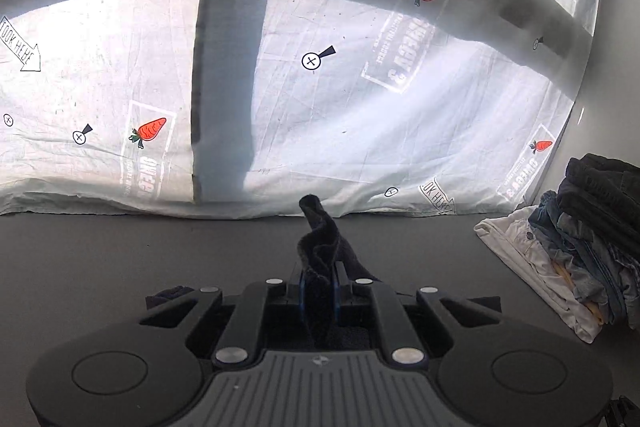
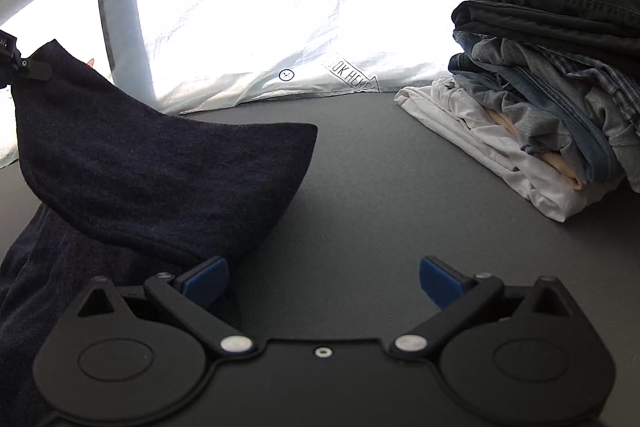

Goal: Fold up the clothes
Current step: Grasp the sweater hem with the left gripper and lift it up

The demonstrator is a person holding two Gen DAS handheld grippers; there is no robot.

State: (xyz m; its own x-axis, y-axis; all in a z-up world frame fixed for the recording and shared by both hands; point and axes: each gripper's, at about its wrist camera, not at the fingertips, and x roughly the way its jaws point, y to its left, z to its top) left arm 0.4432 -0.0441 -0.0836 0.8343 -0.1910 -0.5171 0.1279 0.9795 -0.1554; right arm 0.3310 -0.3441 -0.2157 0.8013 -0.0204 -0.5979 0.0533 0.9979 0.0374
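A dark navy knit garment [image 2: 152, 163] lies on the grey table [image 2: 360, 187], with one corner lifted up at the left of the right wrist view. My left gripper [image 1: 319, 289] is shut on that garment; a bunched fold of dark fabric [image 1: 320, 239] sticks up from between its blue pads. The left gripper [image 2: 12, 63] also shows at the far left edge of the right wrist view, pinching the raised corner. My right gripper [image 2: 324, 279] hovers low over the table, open, its left blue pad [image 2: 206, 279] right beside the garment's near edge. Nothing is between its fingers.
A pile of folded clothes [image 2: 560, 87] stands at the right: dark trousers on top, denim and grey items in the middle, white pieces at the bottom. The same pile [image 1: 580, 247] appears in the left wrist view. A white printed sheet [image 1: 360, 107] hangs behind the table.
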